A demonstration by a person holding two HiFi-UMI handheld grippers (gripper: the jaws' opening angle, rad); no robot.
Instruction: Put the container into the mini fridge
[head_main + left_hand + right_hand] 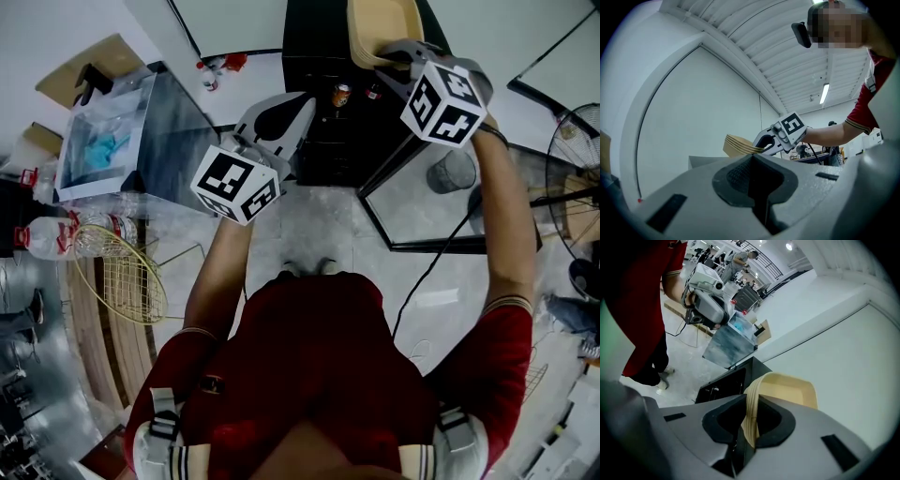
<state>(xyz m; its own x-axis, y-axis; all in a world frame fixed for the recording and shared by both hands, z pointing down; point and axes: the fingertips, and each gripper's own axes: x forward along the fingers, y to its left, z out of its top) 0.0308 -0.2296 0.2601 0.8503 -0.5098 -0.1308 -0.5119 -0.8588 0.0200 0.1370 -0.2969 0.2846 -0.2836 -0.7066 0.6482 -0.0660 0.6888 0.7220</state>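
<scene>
Right gripper view: at the bottom centre of the frame, the right gripper [749,430] has its dark, finely ribbed pads pinched narrowly on the rim of the container [790,390]. The container is a matte tan tray with rounded corners, and its rim shows as several thin stacked layers. It juts out past the jaws into the middle of the frame. Just behind it at centre left stands the mini fridge [723,380], a black, boxy cabinet. The container is outside the fridge, up by its top edge, and whether the two touch cannot be told. Further back, at upper left, a translucent plastic box [729,341] with flat grey-blue walls sits on the pale floor.

In the left gripper view, the left gripper [757,187] fills the lower frame with smooth grey shells. Its dark textured pads meet along a thin slit with nothing between them. Beyond, a plain white wall [708,103] curves across the frame.

In the head view, the fridge's glass door [422,202], framed in black, stands swung open at centre right. A small can [341,95] shows inside the dark cabinet near the top.
</scene>
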